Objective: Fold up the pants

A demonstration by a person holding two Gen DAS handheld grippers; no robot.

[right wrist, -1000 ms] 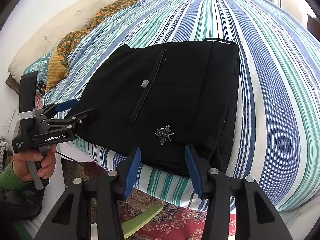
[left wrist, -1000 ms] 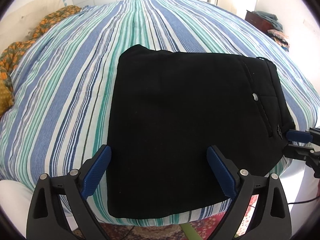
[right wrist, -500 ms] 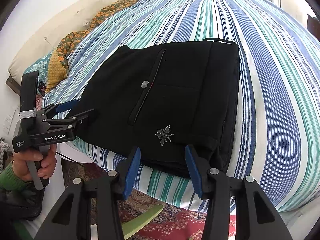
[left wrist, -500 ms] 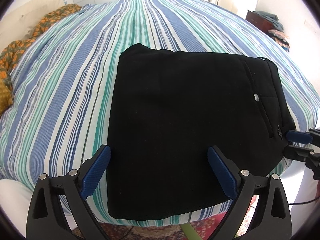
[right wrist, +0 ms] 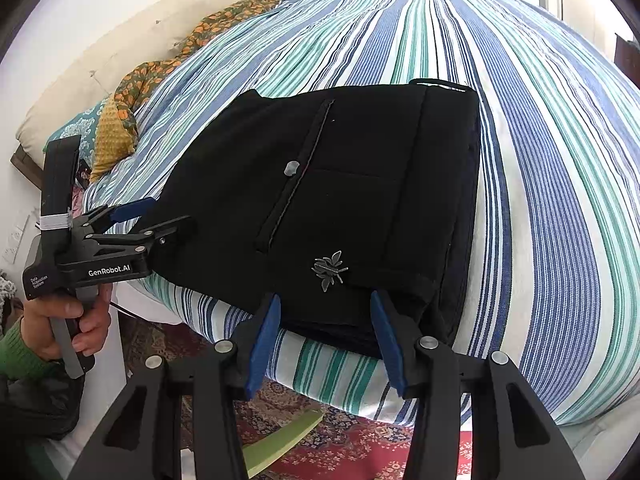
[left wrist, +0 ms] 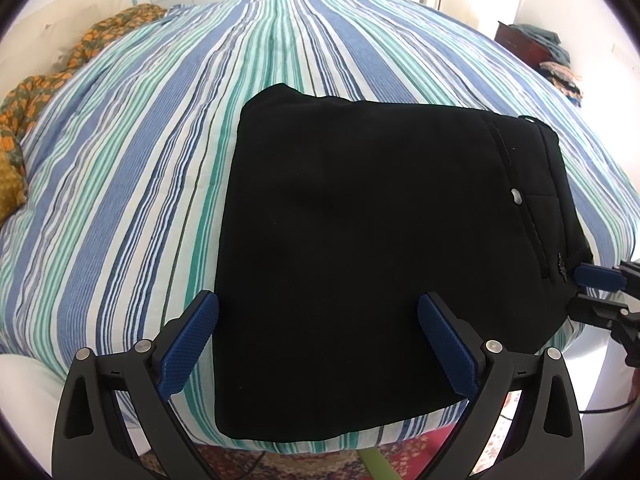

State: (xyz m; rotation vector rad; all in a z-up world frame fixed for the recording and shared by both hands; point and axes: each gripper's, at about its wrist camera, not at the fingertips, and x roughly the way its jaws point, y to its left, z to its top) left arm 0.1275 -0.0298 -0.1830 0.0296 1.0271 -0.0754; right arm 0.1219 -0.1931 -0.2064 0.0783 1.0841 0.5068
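Observation:
The black pants (left wrist: 360, 240) lie folded into a flat rectangle near the front edge of the striped bed (left wrist: 160, 140). My left gripper (left wrist: 318, 300) hovers open and wide over their near edge, with nothing pressed between its blue pads. In the right wrist view the pants (right wrist: 340, 168) show a pocket seam, a grey button (right wrist: 291, 168) and a metal insect emblem (right wrist: 330, 270). My right gripper (right wrist: 325, 300) hangs partly open just in front of the waistband corner, its pads clear of the cloth. The left gripper (right wrist: 160, 220) appears there too, held by a hand (right wrist: 68, 320).
An orange patterned cloth (left wrist: 36, 92) and a cream pillow (right wrist: 100, 64) lie at the bed's left side. A dark dresser with piled clothes (left wrist: 532, 46) stands at the far right. Below the bed edge are a red patterned rug (right wrist: 340, 440) and a green strip (right wrist: 280, 440).

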